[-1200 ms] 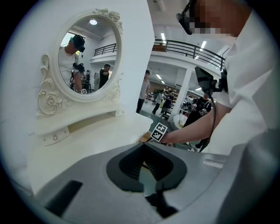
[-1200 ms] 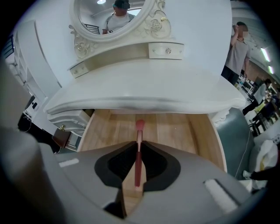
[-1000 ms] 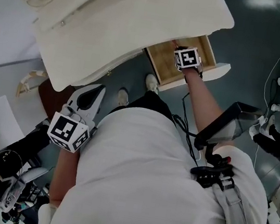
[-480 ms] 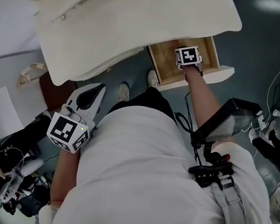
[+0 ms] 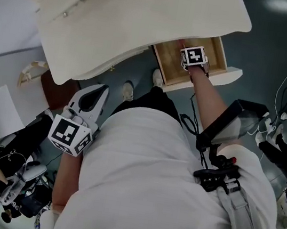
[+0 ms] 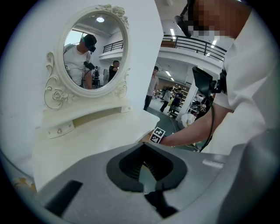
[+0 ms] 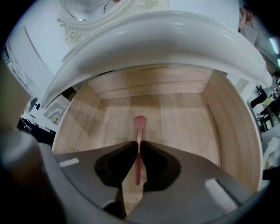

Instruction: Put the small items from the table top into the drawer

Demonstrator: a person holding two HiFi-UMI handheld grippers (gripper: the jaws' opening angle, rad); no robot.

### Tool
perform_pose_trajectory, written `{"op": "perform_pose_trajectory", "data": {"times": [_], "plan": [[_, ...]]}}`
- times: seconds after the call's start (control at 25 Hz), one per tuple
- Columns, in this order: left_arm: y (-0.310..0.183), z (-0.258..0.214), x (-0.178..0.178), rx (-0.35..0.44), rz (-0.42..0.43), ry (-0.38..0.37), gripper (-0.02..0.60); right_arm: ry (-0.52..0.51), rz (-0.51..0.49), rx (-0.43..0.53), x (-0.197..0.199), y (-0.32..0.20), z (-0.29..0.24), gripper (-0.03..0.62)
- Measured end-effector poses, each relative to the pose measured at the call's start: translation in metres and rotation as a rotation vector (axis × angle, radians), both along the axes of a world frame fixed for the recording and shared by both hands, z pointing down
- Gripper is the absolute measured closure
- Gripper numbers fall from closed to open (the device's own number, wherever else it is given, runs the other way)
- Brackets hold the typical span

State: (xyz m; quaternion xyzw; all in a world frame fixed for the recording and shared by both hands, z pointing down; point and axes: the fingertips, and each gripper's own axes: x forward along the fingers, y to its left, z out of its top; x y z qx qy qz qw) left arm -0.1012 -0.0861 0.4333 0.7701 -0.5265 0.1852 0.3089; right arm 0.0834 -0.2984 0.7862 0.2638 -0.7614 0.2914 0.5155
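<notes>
A pink slim brush (image 7: pixel 139 124) sticks out from my right gripper (image 7: pixel 139 146), which is shut on its handle. The brush head hangs just above the floor of the open wooden drawer (image 7: pixel 188 122). From the head view the right gripper (image 5: pixel 194 57) shows as its marker cube inside the drawer (image 5: pixel 167 64), under the edge of the white dressing table (image 5: pixel 148 15); its jaws are hidden there. My left gripper (image 5: pixel 92 103) is held by my left side, away from the table. Its jaws (image 6: pixel 143 145) are shut with nothing between them.
The table top's curved rim (image 7: pixel 166 30) overhangs the back of the drawer. The drawer's white front panel (image 5: pixel 230 75) juts toward me. An oval mirror (image 6: pixel 92 57) stands on the table. A person in black (image 5: pixel 0 164) is at the lower left, and others are at the right edge.
My right gripper has sunk a little deeper into the drawer with the brush. The left gripper has stayed where it was.
</notes>
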Motion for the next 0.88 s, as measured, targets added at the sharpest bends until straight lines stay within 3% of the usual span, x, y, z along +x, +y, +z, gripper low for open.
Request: {"op": "perform_pose_trajectory", "data": {"times": [0.48,0.88], "plan": [[-0.004,0.000,-0.006,0.003,0.006,0.014,0.586,-0.007,-0.008,-0.016,-0.003,0.002,-0.002,0.493],[-0.002,0.000,-0.008,0.027,0.045,0.026,0.586,0.006,-0.002,0.018,0.005,0.001,-0.016,0.485]]}}
